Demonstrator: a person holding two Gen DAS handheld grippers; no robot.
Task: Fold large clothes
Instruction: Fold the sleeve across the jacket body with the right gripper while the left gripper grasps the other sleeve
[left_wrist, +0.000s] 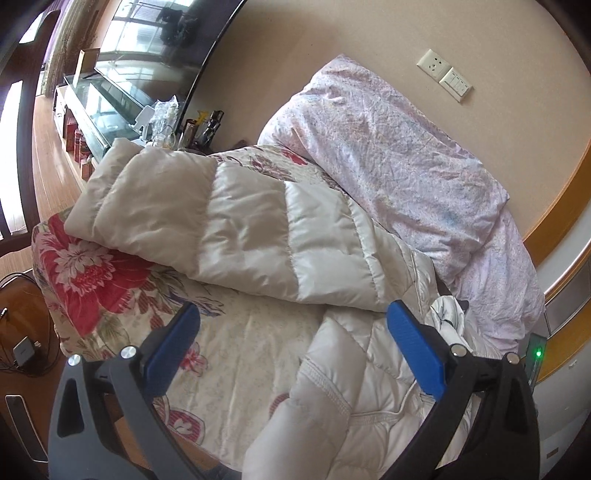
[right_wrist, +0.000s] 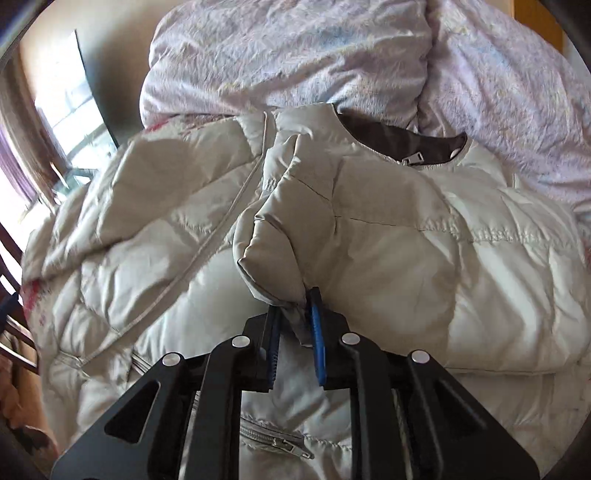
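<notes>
A puffy white quilted jacket (right_wrist: 388, 236) lies spread on the bed, collar and zip towards the pillows. One sleeve (right_wrist: 295, 221) is folded across its chest. My right gripper (right_wrist: 295, 299) is narrowly shut on the cuff of that sleeve, with a strip of fabric pinched between the blue pads. In the left wrist view the other sleeve (left_wrist: 207, 218) stretches out to the left over the floral bedspread. My left gripper (left_wrist: 293, 306) hovers open and wide above the jacket's near edge (left_wrist: 351, 376), with nothing held between its fingers (left_wrist: 173, 350).
A crumpled pale pink duvet (left_wrist: 399, 155) is heaped behind the jacket against the wall. The floral bedspread (left_wrist: 92, 280) ends at the bed's left edge. Beyond it stand a dark glass cabinet (left_wrist: 99, 107) with bottles and a wooden floor with cables (left_wrist: 22, 354).
</notes>
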